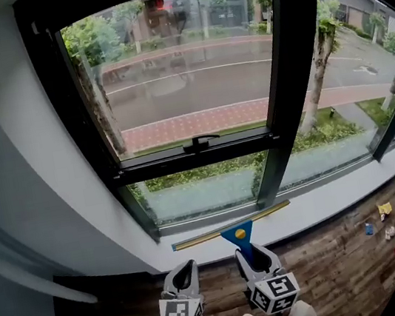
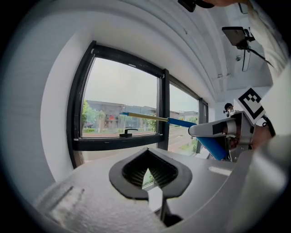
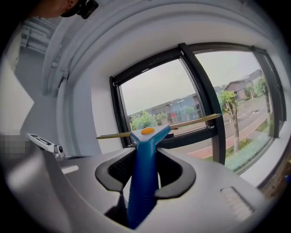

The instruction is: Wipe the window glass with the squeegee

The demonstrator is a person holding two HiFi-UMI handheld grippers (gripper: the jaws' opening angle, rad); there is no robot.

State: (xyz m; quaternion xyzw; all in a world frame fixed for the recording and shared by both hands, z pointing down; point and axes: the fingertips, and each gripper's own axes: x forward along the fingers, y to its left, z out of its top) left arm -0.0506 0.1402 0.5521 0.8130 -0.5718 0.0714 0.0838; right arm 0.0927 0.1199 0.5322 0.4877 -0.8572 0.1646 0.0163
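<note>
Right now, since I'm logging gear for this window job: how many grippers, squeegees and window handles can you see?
Grippers: 2 (left gripper, right gripper)
Squeegees: 1 (squeegee, held in the right gripper)
Window handles: 1 (window handle)
Total: 4

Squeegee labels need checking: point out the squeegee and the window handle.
squeegee (image 1: 232, 232), head view, on the blue head below the blade.
window handle (image 1: 200, 143), head view, on the black lever's middle.
</note>
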